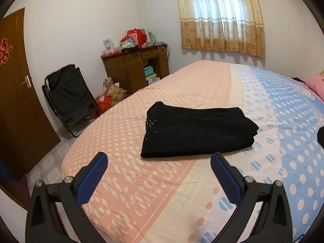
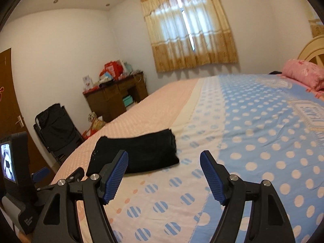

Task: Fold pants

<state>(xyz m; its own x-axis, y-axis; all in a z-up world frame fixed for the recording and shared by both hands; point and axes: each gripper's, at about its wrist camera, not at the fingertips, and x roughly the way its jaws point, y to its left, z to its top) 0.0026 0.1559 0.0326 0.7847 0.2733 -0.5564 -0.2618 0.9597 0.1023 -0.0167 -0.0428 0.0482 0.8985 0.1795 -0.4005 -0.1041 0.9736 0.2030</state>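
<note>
Black pants, folded into a compact stack, lie flat on the bed, approx. at the boundary between the pink-dotted zone and the cream/blue zone of the sheet. Small pale specks show near the stack's left edge; whether trim or lint cannot be resolved. Fold layers visible at the right end only.

L gripper: blue-padded jaws spread wide, nothing between them, short of the stack's near edge and not touching it. R gripper: jaws likewise apart and empty; its left pad overlaps the pants in the R wrist view, but contact cannot be confirmed. The other gripper's body w/ a small lit screen appears at far left of the R wrist view, partly cut off.

Pink pillow at the head of the bed, cropped by the lens edge; a dark item behind it is too small to identify. A dark shape at the right margin of the L wrist view is cut off, unidentifiable.

Background: wooden desk piled w/ red boxes and cards, contents indistinct; black folding chair; brown door w/ red ornament, partly out of frame; curtained window. R wrist view slightly blurred.
</note>
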